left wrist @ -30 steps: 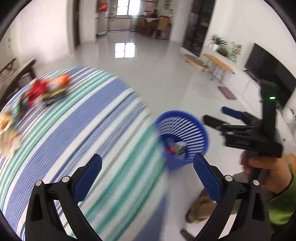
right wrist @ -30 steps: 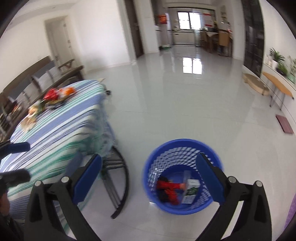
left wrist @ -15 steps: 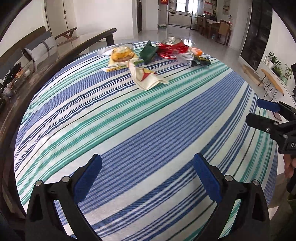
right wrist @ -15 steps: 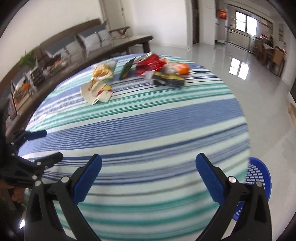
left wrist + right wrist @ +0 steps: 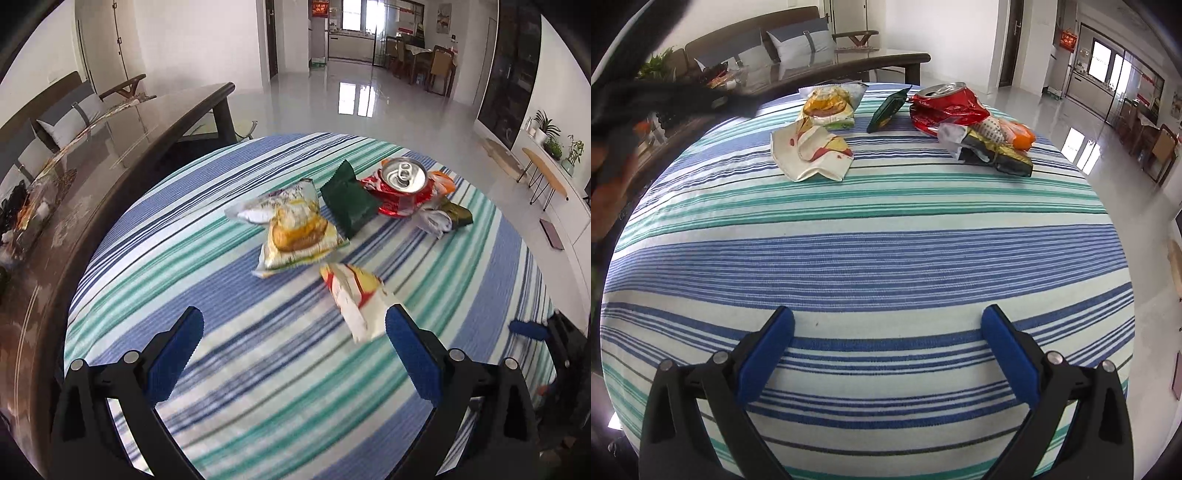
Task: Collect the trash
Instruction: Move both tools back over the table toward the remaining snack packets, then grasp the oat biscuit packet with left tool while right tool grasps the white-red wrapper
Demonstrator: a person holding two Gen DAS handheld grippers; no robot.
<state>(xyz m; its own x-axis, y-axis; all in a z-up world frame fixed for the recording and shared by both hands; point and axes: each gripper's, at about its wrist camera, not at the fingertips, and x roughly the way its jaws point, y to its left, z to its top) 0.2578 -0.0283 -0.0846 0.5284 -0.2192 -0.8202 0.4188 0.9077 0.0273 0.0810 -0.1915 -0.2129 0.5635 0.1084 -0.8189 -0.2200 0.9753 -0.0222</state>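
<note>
Blue-padded fingers frame both wrist views. Left gripper: jaws spread wide, nothing between them, hovering over the near part of a round table under a striped cloth of blue, teal and white. Right gripper: likewise wide apart and empty, above the near edge of the same table; its blue tip also shows at the far right of the left view.

Trash — six pieces counted, all lying on the far half of the cloth:
1. One white paper wrapper with red and yellow print, nearest of all; in the left view it lies just beyond the right-hand finger pad.
2. One clear snack bag with a yellow-and-green picture, just behind the wrapper and touching it in the right view.
3. One dark green packet, to the right of the snack bag.
4. One crushed red can, silver top with the tab opening visible, right of the green packet.
5. One dark, crumpled foil wrapper, near side of the can.
6. One orange-and-white wrapper, pressed between can and foil.

No lettering on any piece can be read.

Beyond the table — left, a dark wooden table and a sofa with cushions; far, a glossy tiled floor.
</note>
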